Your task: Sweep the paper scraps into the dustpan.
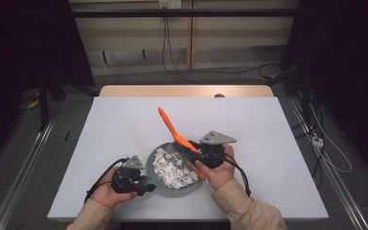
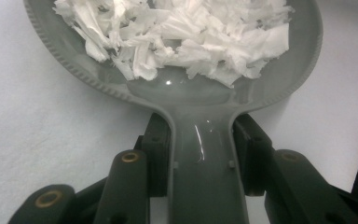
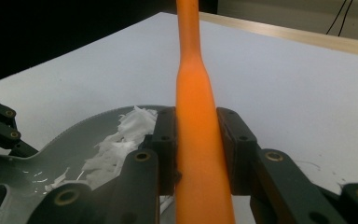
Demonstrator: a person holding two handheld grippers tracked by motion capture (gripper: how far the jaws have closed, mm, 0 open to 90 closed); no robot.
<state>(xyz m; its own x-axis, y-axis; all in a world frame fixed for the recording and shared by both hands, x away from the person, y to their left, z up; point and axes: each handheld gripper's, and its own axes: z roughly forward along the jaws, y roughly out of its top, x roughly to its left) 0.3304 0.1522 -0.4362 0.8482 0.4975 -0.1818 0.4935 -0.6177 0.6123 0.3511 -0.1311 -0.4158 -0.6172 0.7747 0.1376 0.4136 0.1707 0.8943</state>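
Grey dustpan (image 1: 172, 168) mid-table, bare white table (image 1: 124, 124) all around.

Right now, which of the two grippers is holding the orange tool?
The right gripper, shut on the orange tool's handle. The tool slants up over the table. The left gripper instead clamps the handle of the grey pan with white paper scraps.
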